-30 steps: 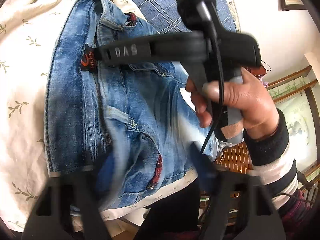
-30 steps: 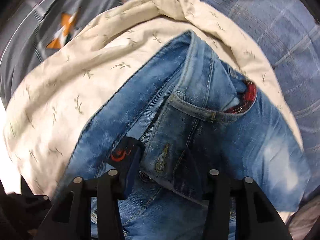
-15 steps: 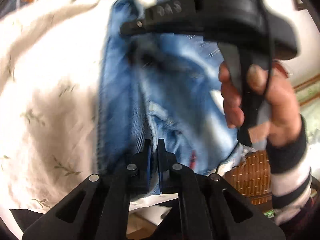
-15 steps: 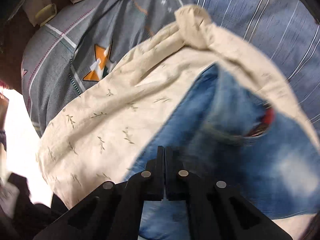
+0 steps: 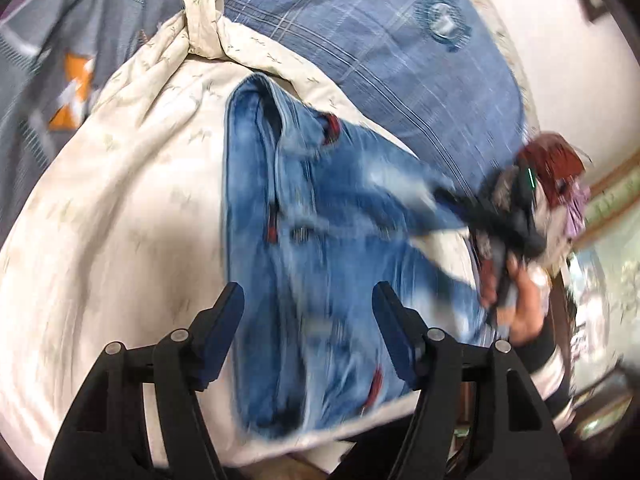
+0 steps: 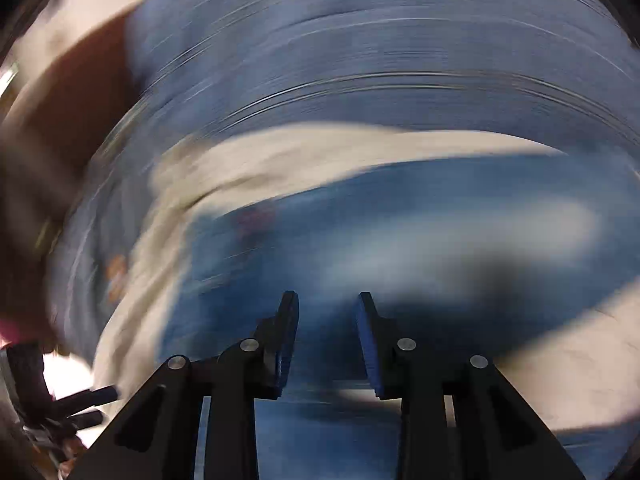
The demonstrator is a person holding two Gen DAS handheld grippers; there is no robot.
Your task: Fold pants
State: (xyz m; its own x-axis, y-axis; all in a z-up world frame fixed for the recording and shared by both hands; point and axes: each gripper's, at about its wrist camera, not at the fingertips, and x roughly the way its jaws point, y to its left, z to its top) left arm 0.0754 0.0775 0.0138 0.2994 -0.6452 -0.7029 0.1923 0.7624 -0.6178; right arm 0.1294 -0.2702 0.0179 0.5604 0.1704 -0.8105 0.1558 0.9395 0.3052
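Observation:
Folded blue jeans [image 5: 320, 248] lie on a cream leaf-print cloth [image 5: 120, 220]. My left gripper [image 5: 307, 300] is open and empty, raised over the near end of the jeans. The right gripper shows blurred at the jeans' right edge in the left wrist view [image 5: 492, 216], held by a hand. In the right wrist view, heavily blurred, my right gripper [image 6: 328, 304] is open over blue denim [image 6: 400, 248], holding nothing.
A blue plaid pillow [image 5: 380, 60] lies beyond the jeans. A grey quilt with an orange star [image 5: 72, 92] is at the far left. The cream cloth is knotted at the top [image 5: 202, 24]. A wall and wood furniture stand at the right.
Both grippers were shut half a second ago and have now opened and let the jeans go. The left one has pulled back. The right one is swinging fast to the right.

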